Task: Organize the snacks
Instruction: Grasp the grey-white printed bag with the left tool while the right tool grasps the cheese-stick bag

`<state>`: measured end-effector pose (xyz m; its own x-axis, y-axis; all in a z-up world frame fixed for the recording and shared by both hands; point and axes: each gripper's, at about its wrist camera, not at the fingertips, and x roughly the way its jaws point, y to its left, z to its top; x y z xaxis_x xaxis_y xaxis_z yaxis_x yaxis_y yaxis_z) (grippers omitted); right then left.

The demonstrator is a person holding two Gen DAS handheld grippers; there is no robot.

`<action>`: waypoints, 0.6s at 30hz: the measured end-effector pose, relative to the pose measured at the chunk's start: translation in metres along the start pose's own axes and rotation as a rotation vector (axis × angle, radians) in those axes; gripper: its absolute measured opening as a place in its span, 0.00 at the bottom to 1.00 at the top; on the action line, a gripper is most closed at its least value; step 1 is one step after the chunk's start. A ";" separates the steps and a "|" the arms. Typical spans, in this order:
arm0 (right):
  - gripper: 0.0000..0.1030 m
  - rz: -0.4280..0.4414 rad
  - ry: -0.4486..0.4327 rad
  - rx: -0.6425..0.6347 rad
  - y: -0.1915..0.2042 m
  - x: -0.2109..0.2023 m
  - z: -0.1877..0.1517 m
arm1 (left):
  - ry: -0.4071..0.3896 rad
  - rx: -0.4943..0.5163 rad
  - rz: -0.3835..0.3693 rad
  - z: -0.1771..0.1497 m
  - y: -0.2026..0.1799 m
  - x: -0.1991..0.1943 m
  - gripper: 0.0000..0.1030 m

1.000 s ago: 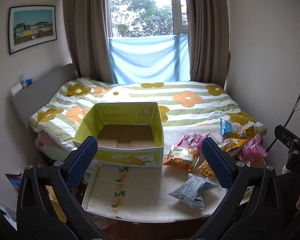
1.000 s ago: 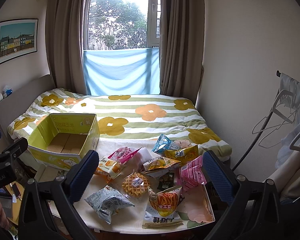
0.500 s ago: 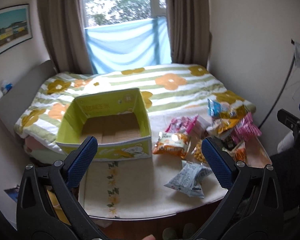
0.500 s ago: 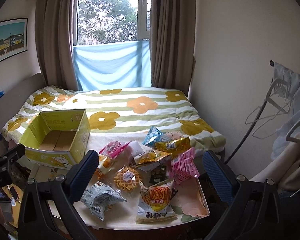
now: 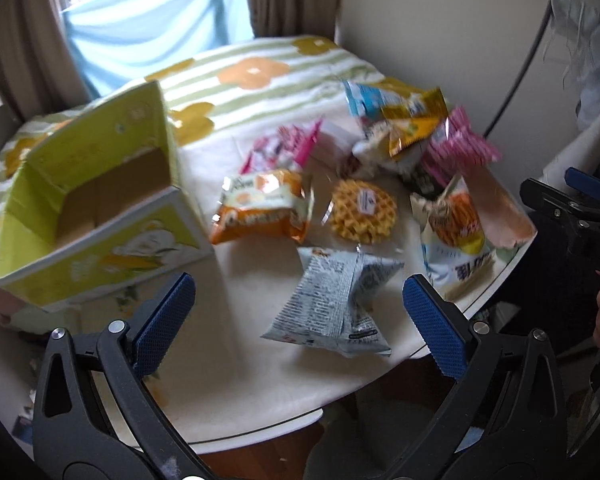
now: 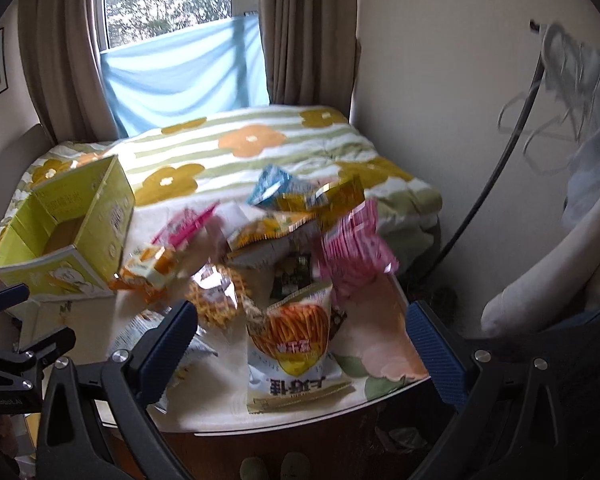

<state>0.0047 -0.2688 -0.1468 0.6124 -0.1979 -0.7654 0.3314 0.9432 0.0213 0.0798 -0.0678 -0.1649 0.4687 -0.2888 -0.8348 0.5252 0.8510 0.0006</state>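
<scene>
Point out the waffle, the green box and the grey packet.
waffle (image 5: 363, 211): left wrist view, centre of the round waffle, on its label.
green box (image 5: 100, 256): left wrist view, its near outer wall.
grey packet (image 5: 332, 304): left wrist view, middle of its printed face.

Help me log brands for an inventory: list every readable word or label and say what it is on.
"上好佳": on the fries bag, probably; it is slightly blurred.
"GenRobot.AI": on the body of the left gripper, seen in the right wrist view.
"DA", then cut off by the frame edge: on the body of the right gripper, seen in the left wrist view.
Print on the yellow box and the grey packet: too blurred to read.
</scene>
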 end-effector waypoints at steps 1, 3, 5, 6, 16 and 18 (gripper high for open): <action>1.00 0.005 0.014 0.003 -0.001 0.006 -0.004 | 0.017 0.013 -0.011 -0.002 -0.002 0.009 1.00; 1.00 0.017 0.057 0.007 -0.004 0.026 -0.015 | 0.061 0.046 -0.031 -0.007 -0.009 0.032 1.00; 1.00 0.027 0.105 0.008 -0.008 0.044 -0.025 | 0.089 0.067 -0.044 -0.010 -0.013 0.047 1.00; 1.00 0.032 0.120 0.006 -0.009 0.050 -0.029 | 0.102 0.074 -0.044 -0.011 -0.015 0.056 1.00; 1.00 0.085 0.230 -0.056 -0.009 0.107 -0.050 | 0.231 0.102 -0.066 -0.008 -0.018 0.118 1.00; 1.00 0.093 0.238 -0.075 -0.008 0.116 -0.050 | 0.248 0.105 -0.072 -0.007 -0.020 0.127 1.00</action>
<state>0.0368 -0.2858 -0.2679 0.4484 -0.0493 -0.8924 0.2220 0.9733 0.0578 0.1242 -0.1189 -0.2748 0.2458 -0.2196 -0.9441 0.6280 0.7780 -0.0175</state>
